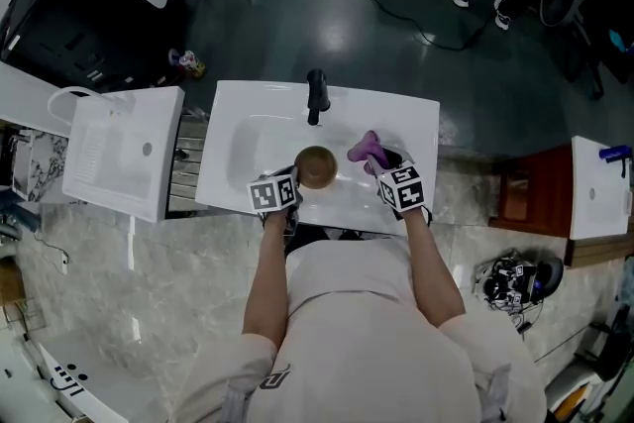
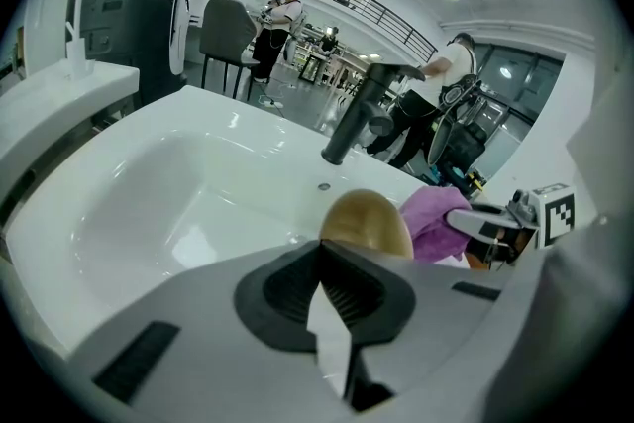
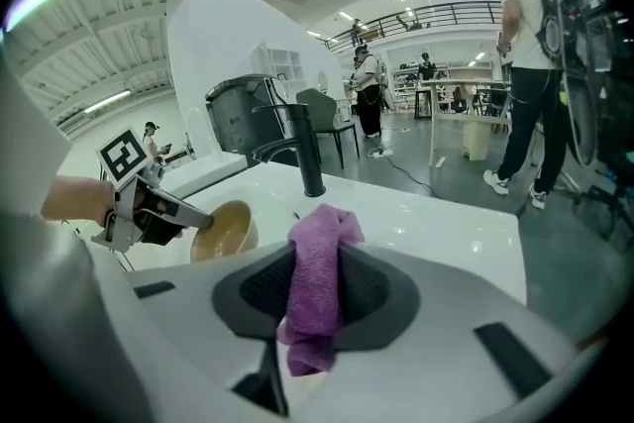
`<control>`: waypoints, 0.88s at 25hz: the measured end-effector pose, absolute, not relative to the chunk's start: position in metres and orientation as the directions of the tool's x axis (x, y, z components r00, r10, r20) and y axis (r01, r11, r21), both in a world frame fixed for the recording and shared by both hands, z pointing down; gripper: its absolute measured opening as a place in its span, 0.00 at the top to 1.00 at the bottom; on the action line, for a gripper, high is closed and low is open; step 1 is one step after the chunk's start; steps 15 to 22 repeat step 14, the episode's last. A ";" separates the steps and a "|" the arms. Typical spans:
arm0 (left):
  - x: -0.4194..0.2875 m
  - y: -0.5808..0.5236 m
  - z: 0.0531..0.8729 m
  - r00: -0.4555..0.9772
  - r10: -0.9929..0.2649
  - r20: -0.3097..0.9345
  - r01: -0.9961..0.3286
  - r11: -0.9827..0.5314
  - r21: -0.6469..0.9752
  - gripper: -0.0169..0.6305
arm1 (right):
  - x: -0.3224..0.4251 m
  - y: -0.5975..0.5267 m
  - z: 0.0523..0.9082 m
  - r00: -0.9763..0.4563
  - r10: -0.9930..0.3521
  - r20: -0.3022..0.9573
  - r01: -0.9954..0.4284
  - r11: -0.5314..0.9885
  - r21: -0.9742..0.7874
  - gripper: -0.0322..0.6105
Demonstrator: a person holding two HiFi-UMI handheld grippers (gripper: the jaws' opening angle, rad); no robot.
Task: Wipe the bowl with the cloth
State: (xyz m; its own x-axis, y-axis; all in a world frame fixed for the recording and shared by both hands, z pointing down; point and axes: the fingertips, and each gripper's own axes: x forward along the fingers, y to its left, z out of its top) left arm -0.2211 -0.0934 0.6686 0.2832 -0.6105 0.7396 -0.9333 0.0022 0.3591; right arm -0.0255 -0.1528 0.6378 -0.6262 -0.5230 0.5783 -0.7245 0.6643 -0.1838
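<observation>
Nearest us, the right gripper [image 3: 317,258] has its fingers pinched on the purple cloth [image 3: 321,225]. The left gripper [image 2: 324,251] has its fingers clamped on the rim of the brown bowl [image 2: 366,219], which is tilted just ahead of them over the sink [image 1: 248,144]. We judge the wipe goes best with the bowl held steady and the cloth's free tuft sweeping its inner wall. Beyond both stands the tap [image 1: 316,94]. No writing is legible, only square markers [image 1: 401,185].

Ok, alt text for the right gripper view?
The right gripper clamps a purple cloth between its jaws over a white sink. Beyond, the left gripper grips the rim of a tan round bowl, before a black faucet.
</observation>
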 end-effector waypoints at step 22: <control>-0.221 -0.096 0.668 0.286 -0.613 0.736 -0.932 0.000 0.362 0.96 | -0.032 -0.151 0.633 -0.639 -0.517 0.569 -0.701 0.696 -0.155 0.81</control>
